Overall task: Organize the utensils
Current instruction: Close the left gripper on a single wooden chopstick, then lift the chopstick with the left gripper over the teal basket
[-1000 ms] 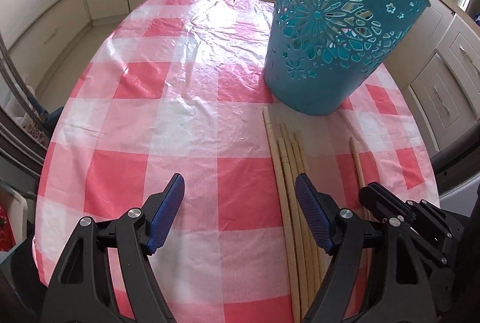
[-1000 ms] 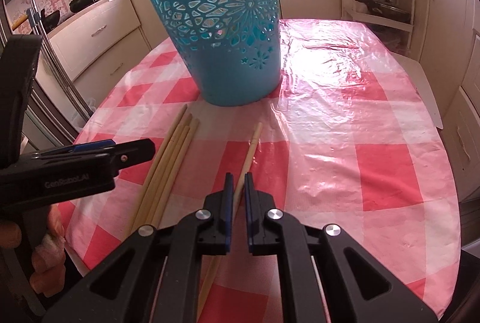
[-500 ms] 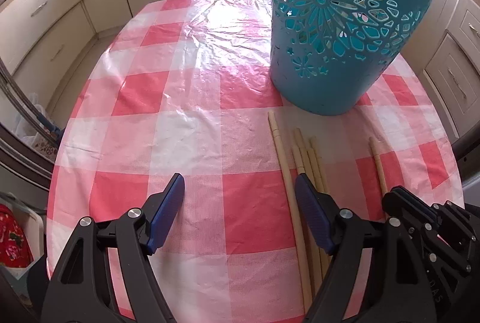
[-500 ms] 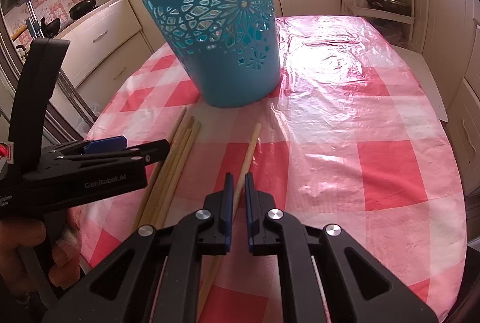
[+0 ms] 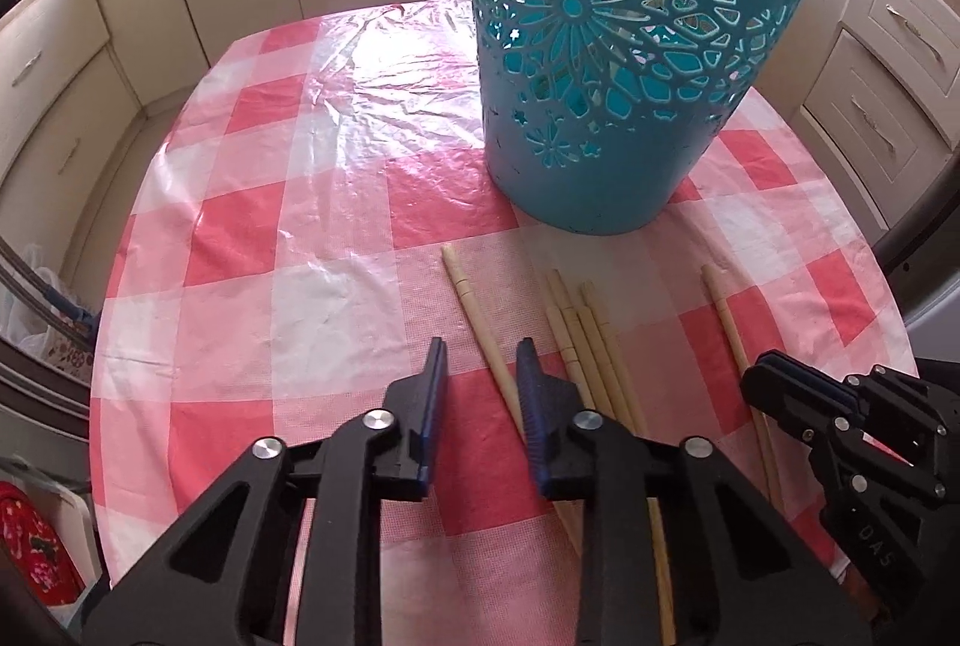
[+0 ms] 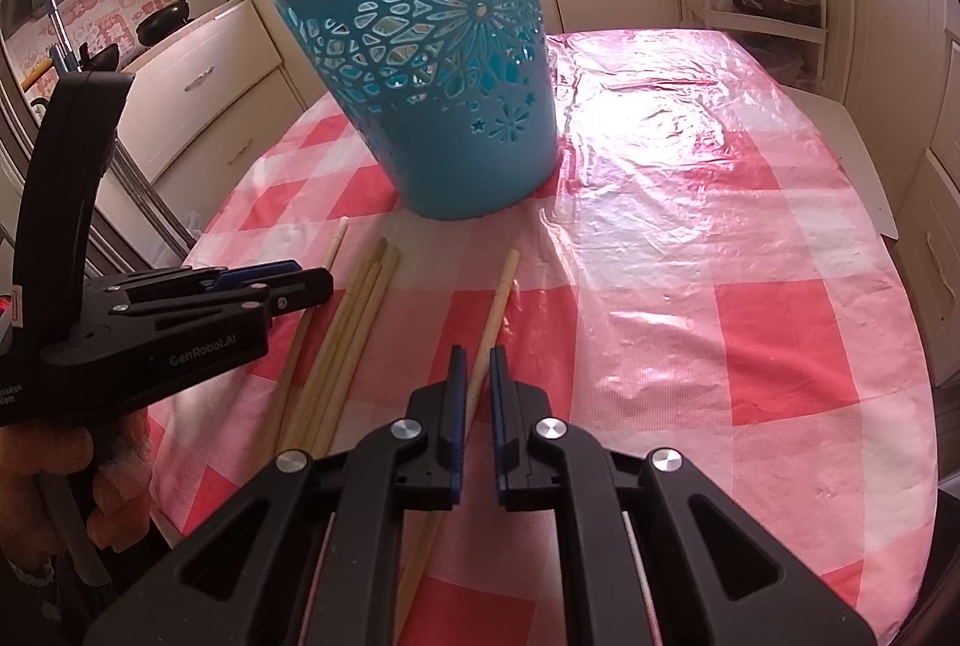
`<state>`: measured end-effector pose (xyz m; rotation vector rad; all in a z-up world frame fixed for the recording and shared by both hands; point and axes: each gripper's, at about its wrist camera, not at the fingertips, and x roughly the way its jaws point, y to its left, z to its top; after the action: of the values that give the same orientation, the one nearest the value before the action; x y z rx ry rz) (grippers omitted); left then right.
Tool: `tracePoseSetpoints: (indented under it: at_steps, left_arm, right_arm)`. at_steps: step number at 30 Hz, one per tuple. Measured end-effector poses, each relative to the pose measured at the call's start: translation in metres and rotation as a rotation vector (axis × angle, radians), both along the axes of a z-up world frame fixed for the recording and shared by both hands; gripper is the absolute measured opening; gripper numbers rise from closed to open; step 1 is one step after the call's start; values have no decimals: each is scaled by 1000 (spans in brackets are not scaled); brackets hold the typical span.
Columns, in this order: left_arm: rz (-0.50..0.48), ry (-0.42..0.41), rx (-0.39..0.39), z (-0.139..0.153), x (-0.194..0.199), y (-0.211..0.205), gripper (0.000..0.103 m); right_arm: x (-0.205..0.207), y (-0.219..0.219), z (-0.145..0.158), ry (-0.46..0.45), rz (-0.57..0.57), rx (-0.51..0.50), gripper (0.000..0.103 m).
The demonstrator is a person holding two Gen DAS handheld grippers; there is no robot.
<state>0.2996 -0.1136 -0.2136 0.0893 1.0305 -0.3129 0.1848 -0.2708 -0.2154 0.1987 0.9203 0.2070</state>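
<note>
L hand-held gripper (image 5: 482, 369): jaws just closing, narrow gap, one chopstick (image 5: 480, 323) between, pads not yet pinching it.
R hand-held gripper (image 6: 474, 376): clamped on lone chopstick (image 6: 495, 301), stick flat on table (image 6: 750, 334).
Loose bunch (image 5: 585, 340): between the two, untouched.
Basket (image 5: 606, 64): beyond sticks, upright.
Progress: none binned yet; all left.

On the side of the left gripper (image 6: 300, 286), the pale embossed brand "GenRobot.AI" could be read. Small white print sat at that gripper's rear edge, cut off and unreadable. On the body of the right gripper (image 5: 759, 382), raised characters read roughly "DA5". Left of the left gripper, pink wall stickers (image 6: 114, 16) bore large characters, too blurred to make out.
</note>
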Motion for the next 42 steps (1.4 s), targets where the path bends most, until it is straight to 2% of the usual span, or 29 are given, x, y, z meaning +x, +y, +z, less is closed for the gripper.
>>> tracePoseSetpoints:
  at_steps: [1, 2, 7, 14, 19, 24, 26, 28, 30, 32, 42]
  left_arm:
    - [-7, 10, -19, 0, 1, 0, 10]
    - [-11, 19, -38, 0, 1, 2, 9]
    - [-13, 35, -34, -1, 2, 2, 9]
    - [31, 42, 16, -2, 18, 1, 9]
    - [-13, 39, 18, -1, 16, -4, 8]
    - [-30, 27, 66, 0, 14, -11, 10]
    - [-10, 18, 87, 1, 15, -13, 20]
    - [-4, 16, 80, 1, 17, -12, 20]
    - [-13, 7, 88, 1, 16, -13, 19]
    - [-39, 4, 86, 1, 13, -16, 7]
    - [-55, -42, 127, 18, -17, -12, 5]
  right_arm:
    - [0, 0, 0, 0, 0, 1, 8]
    - [0, 0, 0, 1, 0, 2, 8]
    - [1, -1, 0, -1, -1, 4, 9]
    - [2, 1, 0, -7, 2, -6, 10]
    - [4, 3, 0, -10, 2, -8, 10]
    - [5, 8, 0, -21, 16, -13, 20]
    - [5, 11, 0, -28, 27, -21, 25]
    - [5, 14, 0, -34, 34, -32, 27]
    - [5, 14, 0, -36, 35, -36, 27]
    - [5, 15, 0, -35, 33, -31, 27]
    - [4, 16, 0, -43, 29, -33, 27]
